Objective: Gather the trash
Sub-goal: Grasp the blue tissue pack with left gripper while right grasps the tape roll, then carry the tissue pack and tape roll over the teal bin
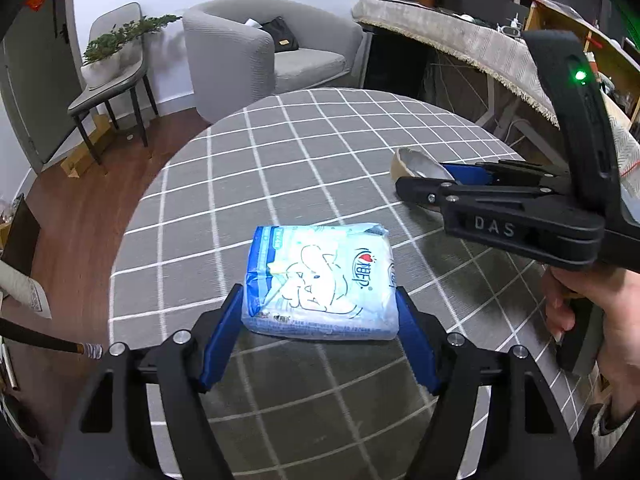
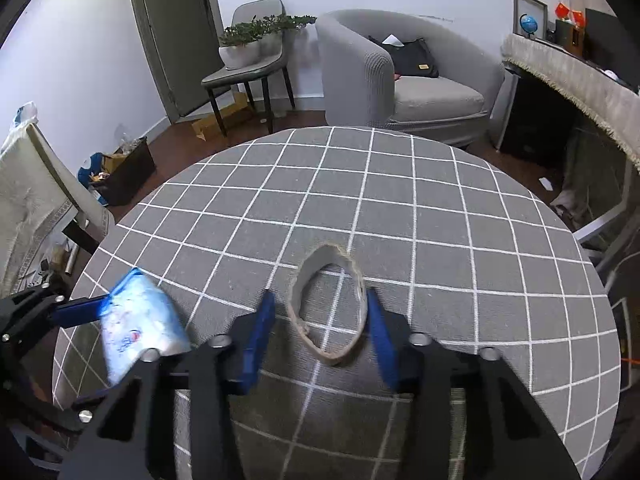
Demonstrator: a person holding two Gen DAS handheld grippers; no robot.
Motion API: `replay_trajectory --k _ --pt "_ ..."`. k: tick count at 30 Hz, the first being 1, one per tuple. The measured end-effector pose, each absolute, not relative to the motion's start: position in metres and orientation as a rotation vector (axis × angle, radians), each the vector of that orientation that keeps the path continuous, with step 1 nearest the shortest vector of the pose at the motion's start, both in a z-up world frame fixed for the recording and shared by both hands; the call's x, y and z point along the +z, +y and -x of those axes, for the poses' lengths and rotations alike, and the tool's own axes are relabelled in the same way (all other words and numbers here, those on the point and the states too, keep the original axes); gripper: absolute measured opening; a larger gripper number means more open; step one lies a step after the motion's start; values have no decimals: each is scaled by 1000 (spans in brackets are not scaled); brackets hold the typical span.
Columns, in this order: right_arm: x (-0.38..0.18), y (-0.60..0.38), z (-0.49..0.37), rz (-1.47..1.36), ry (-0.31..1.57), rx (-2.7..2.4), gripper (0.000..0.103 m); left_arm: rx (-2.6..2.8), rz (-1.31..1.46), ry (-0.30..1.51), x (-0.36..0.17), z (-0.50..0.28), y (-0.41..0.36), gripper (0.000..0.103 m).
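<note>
A blue and white tissue pack (image 1: 320, 280) lies on the round table with its grey checked cloth (image 1: 304, 152). My left gripper (image 1: 320, 312) is open, its blue pads on either side of the pack's near end. The pack also shows in the right wrist view (image 2: 140, 328). A flattened cardboard tape ring (image 2: 328, 304) stands on the cloth. My right gripper (image 2: 320, 320) is open with its pads on either side of the ring, the right pad close to it. In the left wrist view the right gripper (image 1: 424, 184) shows at the right, with the ring (image 1: 416, 164) at its tip.
A grey armchair (image 2: 404, 80) with a black bag stands beyond the table. A chair with a potted plant (image 2: 248, 56) is by the door. A dark bin of rubbish (image 2: 124, 168) sits on the floor at left. A draped desk (image 1: 460, 36) stands at right.
</note>
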State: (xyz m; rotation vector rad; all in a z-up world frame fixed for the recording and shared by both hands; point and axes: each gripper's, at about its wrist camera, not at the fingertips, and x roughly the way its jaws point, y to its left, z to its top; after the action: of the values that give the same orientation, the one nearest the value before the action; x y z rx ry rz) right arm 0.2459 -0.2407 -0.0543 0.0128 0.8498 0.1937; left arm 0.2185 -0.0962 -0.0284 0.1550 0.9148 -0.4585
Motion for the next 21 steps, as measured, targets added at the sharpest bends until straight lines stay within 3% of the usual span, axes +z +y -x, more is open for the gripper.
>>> replay_trajectory --k 21 --pt "-41 -167 -216 -11 797 333 36 -362 -123 851 -12 -166 -19 75"
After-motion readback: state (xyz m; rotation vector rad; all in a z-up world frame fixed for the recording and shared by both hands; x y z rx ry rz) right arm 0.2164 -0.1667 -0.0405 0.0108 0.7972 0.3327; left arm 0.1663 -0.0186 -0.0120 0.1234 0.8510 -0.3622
